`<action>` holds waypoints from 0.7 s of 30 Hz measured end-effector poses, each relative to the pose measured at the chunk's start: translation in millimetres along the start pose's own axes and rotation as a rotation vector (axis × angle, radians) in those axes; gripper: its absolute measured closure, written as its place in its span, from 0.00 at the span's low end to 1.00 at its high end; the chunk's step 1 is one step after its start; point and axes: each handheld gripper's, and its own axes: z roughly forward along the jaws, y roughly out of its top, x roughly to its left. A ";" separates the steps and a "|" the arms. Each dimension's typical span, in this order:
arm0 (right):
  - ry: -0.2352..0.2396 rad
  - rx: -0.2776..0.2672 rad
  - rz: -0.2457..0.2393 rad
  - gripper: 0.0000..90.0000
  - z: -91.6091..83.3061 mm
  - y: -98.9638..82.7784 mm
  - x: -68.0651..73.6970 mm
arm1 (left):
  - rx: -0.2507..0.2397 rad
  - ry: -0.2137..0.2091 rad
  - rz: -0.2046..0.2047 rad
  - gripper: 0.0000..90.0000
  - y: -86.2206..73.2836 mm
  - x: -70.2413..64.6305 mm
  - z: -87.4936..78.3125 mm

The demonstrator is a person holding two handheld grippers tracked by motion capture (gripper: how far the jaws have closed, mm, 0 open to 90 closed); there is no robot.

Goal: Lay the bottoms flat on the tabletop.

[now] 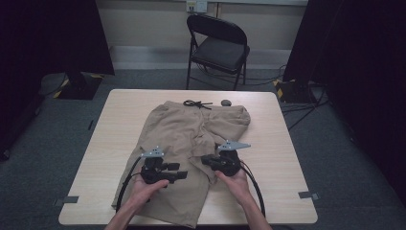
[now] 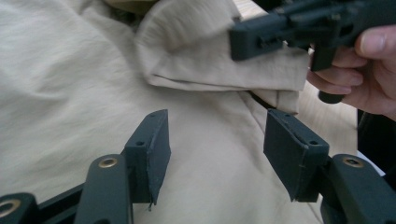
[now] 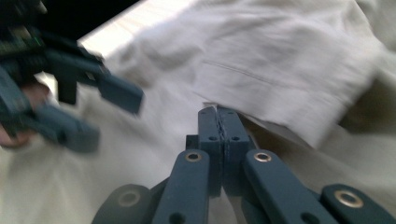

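Light wood-grain desk [image 1: 277, 143] with rounded corners on grey carpet, dark curtains at both sides of the room, black folding chair [image 1: 218, 45] beyond the far edge, wall socket [image 1: 196, 5] above it, cables on the floor to the right. Khaki shorts [image 1: 177, 134] lie spread flat across the desk middle, waistband at the far side with a black drawstring [image 1: 197, 103]; a small dark round object [image 1: 226, 102] sits on the desk just beside the waistband. Left tool [image 1: 176, 171] held low over the nearer left leg of the shorts, jaws parted and released, nothing between the pads, only fabric under them in the left gripper view [image 2: 217, 154]. Right tool [image 1: 207, 160] is just beside it on the right, at the inner hem of the right leg; its jaws are clenched together in the right gripper view [image 3: 218, 122], tips at the edge of a folded-over flap of cloth [image 3: 289, 70]; cannot tell whether fabric is pinched. The tools point toward each other, near but apart. Tape marks [image 1: 306, 195] on the desk's near corners.
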 end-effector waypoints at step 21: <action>-0.006 -0.027 0.015 0.69 8.8 19.8 3.7 | 0.019 -0.040 0.012 0.44 -2.8 -8.5 5.6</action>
